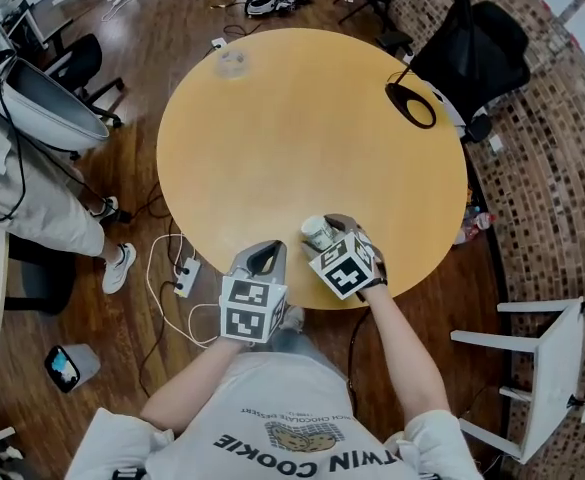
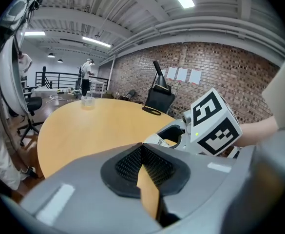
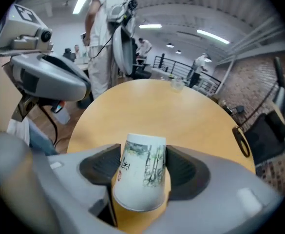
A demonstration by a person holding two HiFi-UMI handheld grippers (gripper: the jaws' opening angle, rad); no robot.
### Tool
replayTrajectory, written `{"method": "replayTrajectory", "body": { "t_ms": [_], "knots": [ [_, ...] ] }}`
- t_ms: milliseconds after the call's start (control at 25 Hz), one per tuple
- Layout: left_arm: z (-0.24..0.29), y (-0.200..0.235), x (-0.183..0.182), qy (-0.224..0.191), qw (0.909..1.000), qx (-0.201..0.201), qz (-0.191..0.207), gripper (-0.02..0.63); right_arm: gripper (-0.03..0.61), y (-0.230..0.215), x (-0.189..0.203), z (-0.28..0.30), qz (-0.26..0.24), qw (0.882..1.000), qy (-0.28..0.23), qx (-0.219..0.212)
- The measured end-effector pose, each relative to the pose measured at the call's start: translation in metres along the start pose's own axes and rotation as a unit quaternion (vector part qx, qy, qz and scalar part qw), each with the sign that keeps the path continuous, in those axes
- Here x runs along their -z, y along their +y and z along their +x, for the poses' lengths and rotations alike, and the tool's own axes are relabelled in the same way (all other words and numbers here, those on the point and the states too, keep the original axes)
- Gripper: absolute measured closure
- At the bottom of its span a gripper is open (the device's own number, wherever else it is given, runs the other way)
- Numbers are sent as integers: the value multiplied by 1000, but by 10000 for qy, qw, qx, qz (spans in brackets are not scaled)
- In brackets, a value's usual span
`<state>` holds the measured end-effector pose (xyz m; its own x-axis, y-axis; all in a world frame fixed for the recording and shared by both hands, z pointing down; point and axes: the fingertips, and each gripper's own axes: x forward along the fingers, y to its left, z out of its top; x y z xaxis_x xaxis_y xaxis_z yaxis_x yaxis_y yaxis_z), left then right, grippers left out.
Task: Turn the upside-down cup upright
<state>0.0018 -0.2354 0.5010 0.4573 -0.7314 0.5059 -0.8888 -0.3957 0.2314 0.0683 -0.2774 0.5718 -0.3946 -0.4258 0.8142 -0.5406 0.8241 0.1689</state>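
Note:
A white paper cup [image 1: 317,234] with a printed ink-style picture sits near the front edge of the round yellow table [image 1: 302,138]. It is upside down, with its narrow base up and its wide rim toward the camera in the right gripper view [image 3: 141,179]. My right gripper [image 1: 324,230] [image 3: 143,165] is shut on it, one pad against each side. My left gripper [image 1: 263,256] [image 2: 143,152] hovers just left of it at the table's edge, shut on nothing.
A clear plastic cup [image 1: 233,63] stands at the table's far side. A black ring-shaped object [image 1: 410,104] lies at the right rim, beside a black chair [image 1: 477,43]. A seated person [image 1: 12,168] is at left, a white chair [image 1: 542,378] at right, a power strip [image 1: 185,276] on the floor.

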Motion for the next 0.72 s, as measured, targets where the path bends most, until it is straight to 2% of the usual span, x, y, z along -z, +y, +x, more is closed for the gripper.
{"method": "replayTrajectory", "body": {
  "t_ms": [120,320,560,720],
  "knots": [
    [5,-10,-1,31,9999,72,80,611,287,-8,8,-4,861,9937,-665,269],
    [9,-21,-1,91,9996,166,210,611,287,-15,15,-12,1865,9655,-1632,797],
    [13,-28,0,174,9991,229,313,611,287,-15,24,-18,2249,9344,-2349,1455],
    [14,-28,-1,188,9990,218,340,611,287,-9,30,-19,2293,9282,-2498,1528]
  ]
}}
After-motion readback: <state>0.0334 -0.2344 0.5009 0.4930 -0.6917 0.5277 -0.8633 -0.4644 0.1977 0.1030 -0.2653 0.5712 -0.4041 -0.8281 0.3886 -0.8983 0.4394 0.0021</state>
